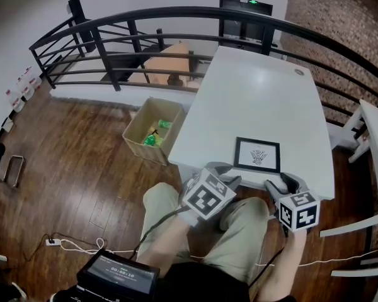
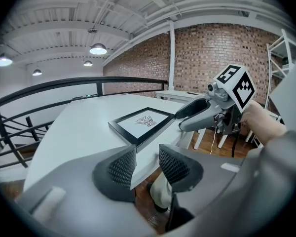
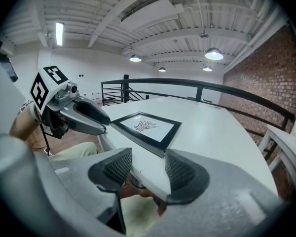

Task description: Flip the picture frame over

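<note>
Picture frame [image 1: 257, 154] beyond parted, empty fingers [image 2: 122, 166]

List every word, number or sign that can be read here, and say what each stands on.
"00:00:10": faint, on the dark screen at the bottom of the head view.
Green lit sign above the far dark doorway: too small to read.
Drawing in the picture frame: any lettering is too small to tell.
Small labels on the left wall: too small to read.

Seated person, forearms out ahead; left gripper [image 1: 224, 172] and right gripper [image 1: 285, 182] side by side above knees, both tilted forward and down. Jaws of each apart, nothing gripped.
</note>
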### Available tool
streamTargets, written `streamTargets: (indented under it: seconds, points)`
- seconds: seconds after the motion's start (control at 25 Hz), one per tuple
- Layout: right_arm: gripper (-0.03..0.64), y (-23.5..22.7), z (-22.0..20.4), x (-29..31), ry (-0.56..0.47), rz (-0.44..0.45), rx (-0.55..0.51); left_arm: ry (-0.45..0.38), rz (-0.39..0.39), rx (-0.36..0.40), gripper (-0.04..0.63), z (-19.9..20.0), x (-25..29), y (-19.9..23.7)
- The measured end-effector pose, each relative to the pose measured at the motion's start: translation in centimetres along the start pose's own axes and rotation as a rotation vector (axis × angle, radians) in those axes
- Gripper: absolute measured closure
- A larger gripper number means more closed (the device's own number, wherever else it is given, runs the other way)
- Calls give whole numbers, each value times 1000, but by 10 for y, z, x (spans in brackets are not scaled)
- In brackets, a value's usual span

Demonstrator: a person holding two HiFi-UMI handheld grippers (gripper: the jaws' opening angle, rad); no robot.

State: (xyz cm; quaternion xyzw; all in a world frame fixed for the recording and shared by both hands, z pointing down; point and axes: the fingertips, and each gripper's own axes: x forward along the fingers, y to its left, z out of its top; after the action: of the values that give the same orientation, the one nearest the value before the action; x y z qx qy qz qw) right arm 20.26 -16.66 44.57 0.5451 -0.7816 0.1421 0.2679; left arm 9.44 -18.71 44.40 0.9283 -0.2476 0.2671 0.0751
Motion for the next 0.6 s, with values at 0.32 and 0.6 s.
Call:
streamTargets:
  seconds: [0.32, 0.6]
  points:
    - [414, 6, -10, -6, 10, -23, 14, -22, -9, -20, 436, -2, -7, -7]
    - [415, 6, -12, -8, -20, -19, 49, -30, -10, -10, 452, -7, -6, -3]
